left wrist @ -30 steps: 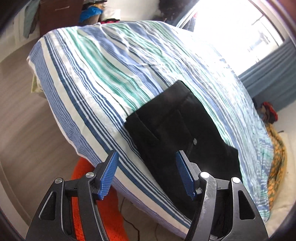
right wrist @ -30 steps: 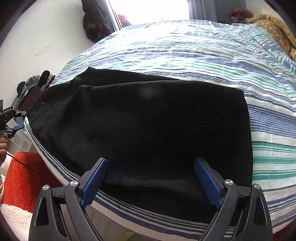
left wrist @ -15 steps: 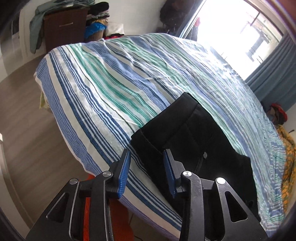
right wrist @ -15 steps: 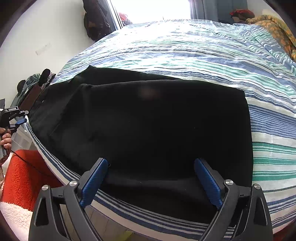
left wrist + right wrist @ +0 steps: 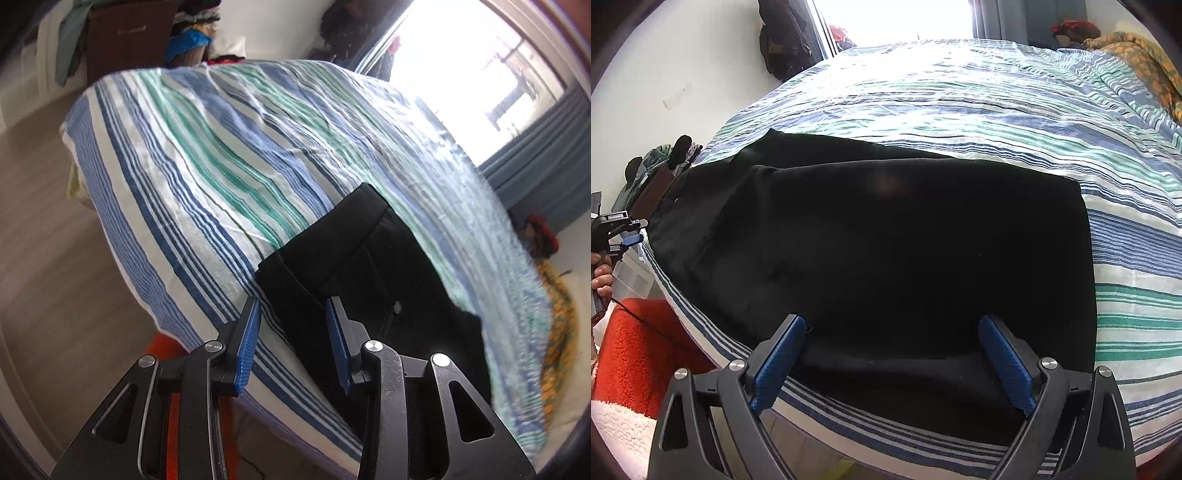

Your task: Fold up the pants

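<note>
Right wrist view showed the right gripper [image 5: 892, 363] spread wide over the pants [image 5: 886, 251]; the left gripper [image 5: 293, 339], partly open and empty at nine o'clock, needed to pinch the waistband corner squarely.

The black pants [image 5: 886, 251] lie flat along the near edge of the striped bed [image 5: 960, 103], folded over themselves, nothing on top of them. Beyond them the bedspread runs bare to the far side, so a reach across meets only cloth. At the far right a yellow patterned blanket [image 5: 1145, 62] is heaped against that corner. Off the near left edge, an orange rug [image 5: 639, 354] covers the floor. The left gripper [image 5: 293, 343] hangs just off the pants' left end, and the right gripper [image 5: 892, 365] sits wide apart at the near hem, both with air around them.
</note>
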A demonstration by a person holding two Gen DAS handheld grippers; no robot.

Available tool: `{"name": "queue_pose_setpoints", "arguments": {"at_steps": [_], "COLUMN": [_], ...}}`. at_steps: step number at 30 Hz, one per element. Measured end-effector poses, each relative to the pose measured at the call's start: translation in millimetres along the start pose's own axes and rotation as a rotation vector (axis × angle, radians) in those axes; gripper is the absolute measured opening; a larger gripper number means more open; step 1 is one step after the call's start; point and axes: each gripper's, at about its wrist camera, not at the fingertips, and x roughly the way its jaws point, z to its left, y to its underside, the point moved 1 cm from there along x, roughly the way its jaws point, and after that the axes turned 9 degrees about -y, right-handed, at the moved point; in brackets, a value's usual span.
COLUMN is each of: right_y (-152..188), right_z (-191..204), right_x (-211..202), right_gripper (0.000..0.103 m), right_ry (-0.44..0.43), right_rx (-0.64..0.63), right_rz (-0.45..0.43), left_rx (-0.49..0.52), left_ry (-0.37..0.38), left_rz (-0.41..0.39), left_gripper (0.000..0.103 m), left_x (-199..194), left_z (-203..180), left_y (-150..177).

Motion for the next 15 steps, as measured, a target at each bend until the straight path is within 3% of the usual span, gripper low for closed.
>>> {"name": "queue_pose_setpoints", "arguments": {"at_steps": [2, 9, 10, 15], "right_y": [-0.1, -1.5, -1.5, -1.2], "right_z": [0.1, 1.9, 1.7, 1.8], "right_x": [0.1, 2.6, 2.6, 2.7], "right_gripper": [0.096, 0.099, 0.099, 0.099], "right_ry": [0.0, 0.008, 0.007, 0.005], "right_rx": [0.001, -0.004, -0.003, -0.004], "right_rz": [-0.001, 0.001, 0.001, 0.003], "left_rx": [-0.037, 0.034, 0.045, 0.045], "left_ry": [0.015, 0.061, 0.075, 0.093], "left_rz": [0.019, 0.09, 0.095, 0.071], "left_gripper": [0.036, 0.034, 0.028, 0.027], "left_x": [0.7, 12.0, 14.4, 14.0], "left_z": [9.8, -2.0, -5.9, -8.3], "left_y": [-3.5, -4.7, -5.6, -13.7]}}
